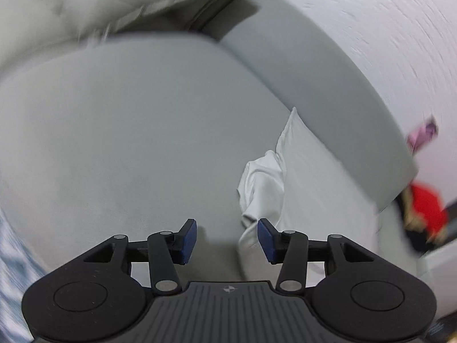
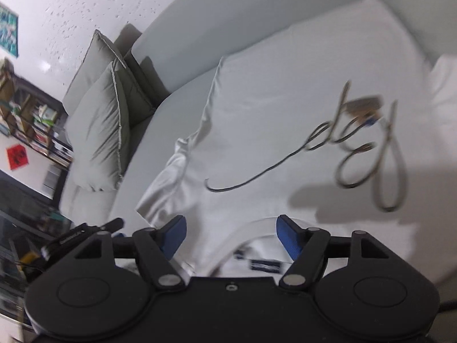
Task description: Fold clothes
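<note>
Right wrist view: right gripper (image 2: 231, 235) spread wide over a white T-shirt (image 2: 285, 120) on the sofa (image 2: 200, 28); left gripper (image 1: 227, 241) likewise parted, seemingly beside its sleeve (image 1: 261, 188).

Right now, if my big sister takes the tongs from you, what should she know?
Left tongs: open, holding nothing, just beside the bunched sleeve of the white T-shirt.
Right tongs: open, holding nothing, hovering over the collar.
The white T-shirt lies spread flat on the grey sofa, printed side up; grey cushions sit at the far end.
Done: shirt laid out. No fold is visible yet.
Left: grab the shirt, fold sleeves in, then fold the body.
</note>
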